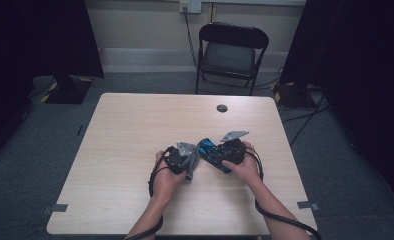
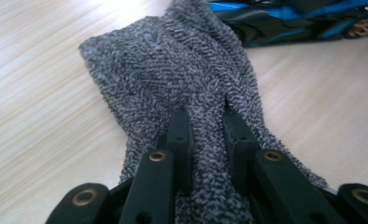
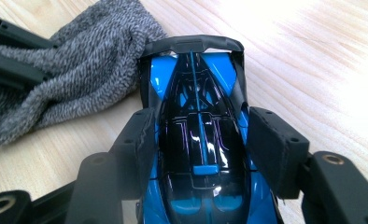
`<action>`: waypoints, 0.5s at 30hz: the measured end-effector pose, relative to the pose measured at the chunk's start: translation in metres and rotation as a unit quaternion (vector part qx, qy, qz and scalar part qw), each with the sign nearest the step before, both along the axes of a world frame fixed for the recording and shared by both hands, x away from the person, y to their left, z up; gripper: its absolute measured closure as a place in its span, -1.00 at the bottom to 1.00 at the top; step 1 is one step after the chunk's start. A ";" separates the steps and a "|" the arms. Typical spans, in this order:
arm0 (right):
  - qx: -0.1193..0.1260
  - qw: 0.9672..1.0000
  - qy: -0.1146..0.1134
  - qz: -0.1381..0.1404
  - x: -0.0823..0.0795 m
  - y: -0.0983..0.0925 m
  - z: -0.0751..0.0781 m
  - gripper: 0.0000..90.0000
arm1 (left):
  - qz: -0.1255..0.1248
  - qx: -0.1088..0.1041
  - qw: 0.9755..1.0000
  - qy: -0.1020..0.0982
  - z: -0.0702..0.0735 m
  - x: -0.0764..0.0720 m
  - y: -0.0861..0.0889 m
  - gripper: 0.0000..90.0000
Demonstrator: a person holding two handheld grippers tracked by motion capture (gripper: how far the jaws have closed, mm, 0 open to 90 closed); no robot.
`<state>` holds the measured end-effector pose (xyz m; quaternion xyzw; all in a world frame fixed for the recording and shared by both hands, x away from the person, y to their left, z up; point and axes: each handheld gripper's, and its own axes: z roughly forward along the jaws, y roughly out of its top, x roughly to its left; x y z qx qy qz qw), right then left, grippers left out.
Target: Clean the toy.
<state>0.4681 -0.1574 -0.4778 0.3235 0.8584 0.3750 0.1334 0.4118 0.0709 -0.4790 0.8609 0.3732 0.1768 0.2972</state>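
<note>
Grey knit cloth (image 2: 182, 79), pinched in the left gripper (image 2: 205, 126), should wipe gently; the right gripper (image 3: 198, 140) clamps the blue toy car (image 3: 196, 121); hold it steady.

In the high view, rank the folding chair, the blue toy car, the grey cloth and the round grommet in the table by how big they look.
1. Folding chair, though it stands farthest back.
2. Blue toy car and grey cloth: about alike, both partly hidden by the grippers, so unranked.
3. Round grommet.
</note>
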 end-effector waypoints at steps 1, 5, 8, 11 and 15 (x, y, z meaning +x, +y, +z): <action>0.000 1.000 0.000 0.000 0.000 0.000 0.000 -0.05 | -0.001 0.001 1.000 0.000 0.000 -0.001 -0.001 0.69; 0.000 1.000 0.000 -0.001 0.000 0.000 0.000 -0.05 | -0.008 -0.004 1.000 0.003 0.000 -0.003 -0.002 0.69; 0.000 1.000 0.000 0.000 0.000 0.000 0.000 -0.05 | -0.011 -0.012 1.000 0.005 0.000 -0.004 -0.002 0.69; 0.001 1.000 -0.001 0.000 0.000 0.000 0.000 -0.05 | -0.019 -0.015 1.000 0.009 0.000 -0.006 -0.005 0.69; 0.002 1.000 0.000 -0.001 0.000 0.000 0.000 -0.05 | -0.032 -0.016 0.999 0.014 0.001 -0.009 -0.010 0.69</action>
